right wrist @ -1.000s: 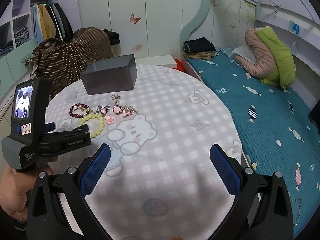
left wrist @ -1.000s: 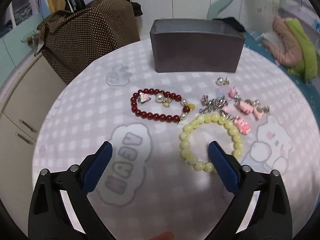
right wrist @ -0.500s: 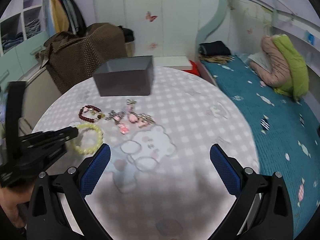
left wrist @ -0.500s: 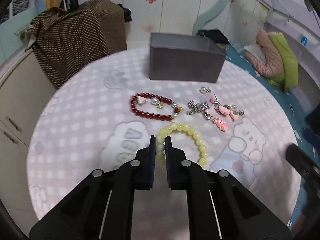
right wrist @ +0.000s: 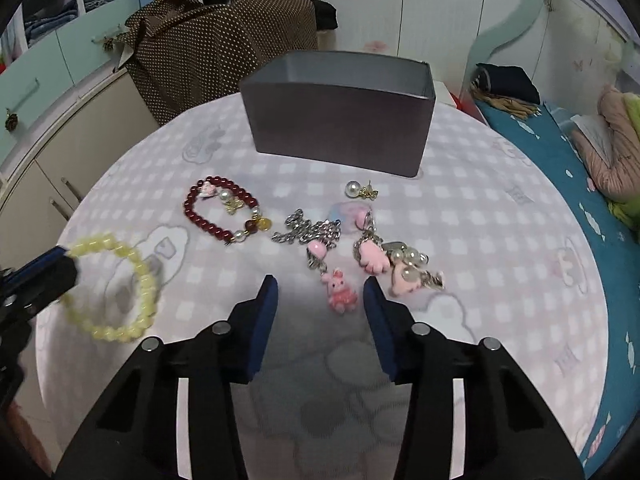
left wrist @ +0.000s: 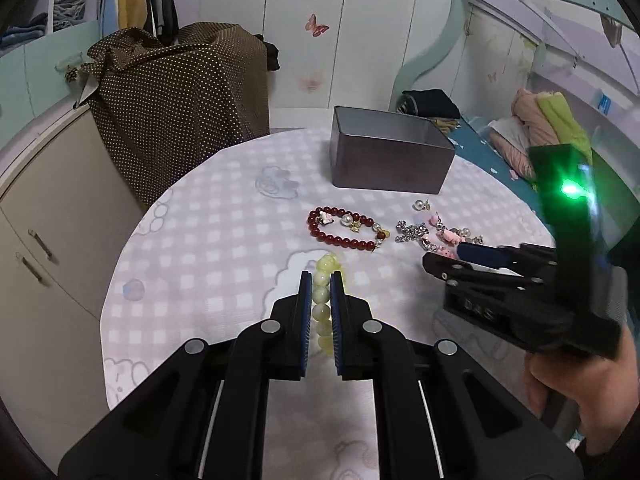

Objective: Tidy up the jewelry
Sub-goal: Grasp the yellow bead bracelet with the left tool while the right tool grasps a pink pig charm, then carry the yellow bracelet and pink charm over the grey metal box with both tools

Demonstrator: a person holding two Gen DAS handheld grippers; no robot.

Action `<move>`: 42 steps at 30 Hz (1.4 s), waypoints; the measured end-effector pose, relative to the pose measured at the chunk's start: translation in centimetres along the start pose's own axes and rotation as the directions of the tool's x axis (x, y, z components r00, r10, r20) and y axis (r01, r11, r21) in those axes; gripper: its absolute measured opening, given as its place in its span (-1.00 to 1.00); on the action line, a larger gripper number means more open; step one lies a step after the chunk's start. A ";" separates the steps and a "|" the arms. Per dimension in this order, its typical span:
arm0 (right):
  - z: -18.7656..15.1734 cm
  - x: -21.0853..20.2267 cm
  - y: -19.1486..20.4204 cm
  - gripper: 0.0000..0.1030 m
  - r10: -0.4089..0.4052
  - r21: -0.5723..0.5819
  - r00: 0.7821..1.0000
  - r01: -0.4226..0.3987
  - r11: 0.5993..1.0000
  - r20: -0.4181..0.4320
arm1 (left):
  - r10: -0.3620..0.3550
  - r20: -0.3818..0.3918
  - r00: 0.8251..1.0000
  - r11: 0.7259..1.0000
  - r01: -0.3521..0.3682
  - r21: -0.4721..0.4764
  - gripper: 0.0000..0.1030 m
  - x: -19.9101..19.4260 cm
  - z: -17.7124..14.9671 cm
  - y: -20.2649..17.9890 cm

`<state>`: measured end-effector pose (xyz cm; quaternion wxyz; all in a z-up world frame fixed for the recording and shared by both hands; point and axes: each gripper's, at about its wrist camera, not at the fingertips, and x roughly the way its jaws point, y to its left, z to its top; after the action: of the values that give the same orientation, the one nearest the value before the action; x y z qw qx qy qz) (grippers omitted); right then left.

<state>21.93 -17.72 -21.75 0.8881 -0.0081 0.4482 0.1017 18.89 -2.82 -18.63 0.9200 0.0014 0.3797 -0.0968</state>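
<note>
Left hand-held gripper [left wrist: 321, 280] is clamped on the yellow bead bracelet [right wrist: 116, 280], probably bound for the grey box [right wrist: 340, 120], while the right hand-held gripper [right wrist: 320, 284] hangs apart over the pink bunny charm [right wrist: 341, 291].

Dim indoor light, fisheye warp, slight blur

The tablecloth [right wrist: 460, 216] is a pale pink-and-white check with faint cartoon prints. The box [right wrist: 340, 128] is plain dark grey. One bracelet [right wrist: 116, 280] is pale yellow beads, the other bracelet [right wrist: 218, 212] dark red with white pearls and gold bits. The charms [right wrist: 360, 264] are pink on silver chain. Both grippers are black with blue pads [left wrist: 306, 312]. The bag [left wrist: 176, 100] is brown with white dots.
</note>
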 end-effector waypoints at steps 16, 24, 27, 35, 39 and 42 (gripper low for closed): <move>-1.3 -2.1 -1.3 -0.80 0.071 0.013 0.996 -0.072 0.997 0.060 | -0.010 0.016 1.000 1.000 0.010 0.004 -0.82 -1.1 0.2 0.2; 0.5 -5.8 -2.1 -0.80 0.138 0.029 0.985 -0.142 0.990 0.108 | -0.059 0.045 0.997 0.998 0.059 0.018 -0.82 -2.0 2.6 -0.1; 1.7 -7.1 -1.9 -0.80 0.144 0.013 0.981 -0.147 0.989 0.131 | -0.070 0.064 0.996 0.997 0.067 0.042 -0.82 -2.5 4.0 -0.5; 7.8 -9.0 -1.8 -0.79 0.140 -0.038 0.970 -0.135 0.990 0.197 | -0.101 0.101 0.990 0.990 0.090 0.106 -0.82 -1.9 10.3 -2.3; 11.6 -7.6 -2.6 -0.79 0.131 -0.030 0.973 -0.128 0.991 0.190 | -0.121 0.089 0.989 0.986 0.109 0.127 -0.82 0.2 14.3 -3.5; 13.6 -5.8 -3.7 -0.79 0.136 -0.006 0.978 -0.137 0.991 0.159 | -0.136 0.056 0.989 0.984 0.128 0.121 -0.82 2.8 17.0 -4.1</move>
<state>30.11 -20.86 -9.26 0.9119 0.0332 0.3758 0.1616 31.94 -8.58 -8.20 0.9217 0.0271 0.3428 -0.1797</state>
